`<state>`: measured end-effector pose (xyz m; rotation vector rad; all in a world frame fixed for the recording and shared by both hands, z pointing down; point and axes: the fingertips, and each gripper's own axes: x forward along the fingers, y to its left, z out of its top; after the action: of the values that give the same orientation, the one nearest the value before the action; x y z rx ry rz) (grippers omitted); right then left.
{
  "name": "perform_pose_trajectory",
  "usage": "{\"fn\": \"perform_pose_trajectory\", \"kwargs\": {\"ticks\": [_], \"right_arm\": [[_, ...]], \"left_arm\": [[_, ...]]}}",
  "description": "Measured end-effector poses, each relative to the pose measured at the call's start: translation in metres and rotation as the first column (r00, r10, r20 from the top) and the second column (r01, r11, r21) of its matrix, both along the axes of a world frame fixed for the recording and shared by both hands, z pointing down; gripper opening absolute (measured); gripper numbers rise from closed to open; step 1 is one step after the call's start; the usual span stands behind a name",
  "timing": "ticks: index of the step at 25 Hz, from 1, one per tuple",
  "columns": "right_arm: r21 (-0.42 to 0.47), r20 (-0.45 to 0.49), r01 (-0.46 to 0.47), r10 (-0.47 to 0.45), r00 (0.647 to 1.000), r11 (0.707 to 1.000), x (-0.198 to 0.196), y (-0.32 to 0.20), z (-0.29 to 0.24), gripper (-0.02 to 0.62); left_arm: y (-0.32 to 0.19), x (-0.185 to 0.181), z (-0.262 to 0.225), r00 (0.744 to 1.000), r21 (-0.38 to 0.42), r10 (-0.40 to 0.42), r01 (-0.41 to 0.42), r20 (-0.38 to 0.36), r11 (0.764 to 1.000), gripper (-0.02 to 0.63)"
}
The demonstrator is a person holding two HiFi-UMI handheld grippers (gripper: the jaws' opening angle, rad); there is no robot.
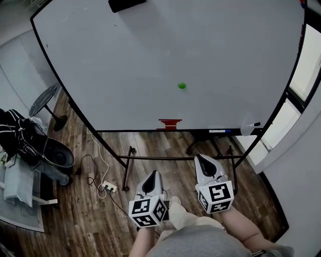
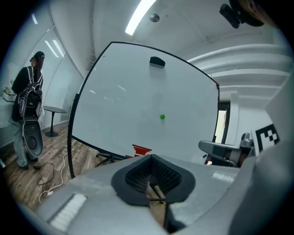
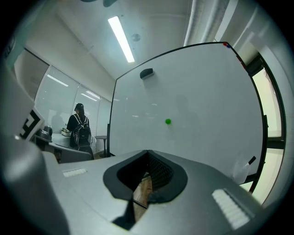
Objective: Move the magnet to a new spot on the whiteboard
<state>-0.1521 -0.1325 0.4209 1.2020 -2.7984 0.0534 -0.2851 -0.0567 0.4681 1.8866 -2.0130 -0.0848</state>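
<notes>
The green magnet [image 1: 181,86] sticks to the whiteboard [image 1: 150,55] a little right of its middle and in its lower half, with bare white surface all round it. Above it, at the board's top edge, sits a black eraser [image 1: 126,4], and below it, on the bottom edge, is a red stepped mark [image 1: 170,124]. A marker [image 1: 253,124] lies on the ledge near the board's lower right corner. The board stands on a dark wheeled frame [image 1: 175,158] over a wooden floor [image 1: 85,221]. Both grippers are held low in front of the person, well apart from the board and pointing toward it. The left gripper [image 1: 152,179] has its jaws pressed together with nothing between them; only a thin slit of floor shows at the seam. The right gripper [image 1: 206,163], just beside it, is likewise closed and empty. On the floor to the left lie a white power strip [image 1: 111,187] with its cord and a standing fan [image 1: 43,100]. In the left gripper view a person [image 2: 27,110] with a backpack stands off to the left.
</notes>
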Motion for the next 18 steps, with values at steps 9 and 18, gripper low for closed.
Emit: {"fn": "perform_pose_trajectory", "kwargs": {"ticks": [9, 18], "right_arm": [[-0.016, 0.011, 0.033, -0.033, 0.999, 0.999, 0.01, 0.025, 0.006, 0.0], [-0.06, 0.0, 0.091, -0.091, 0.996, 0.994, 0.008, 0.033, 0.011, -0.002]], "left_arm": [[0.024, 0.012, 0.005, 1.0, -0.01, -0.016, 0.016, -0.006, 1.0, 0.005], [0.024, 0.02, 0.001, 1.0, -0.006, -0.005, 0.005, 0.004, 1.0, 0.005]]}}
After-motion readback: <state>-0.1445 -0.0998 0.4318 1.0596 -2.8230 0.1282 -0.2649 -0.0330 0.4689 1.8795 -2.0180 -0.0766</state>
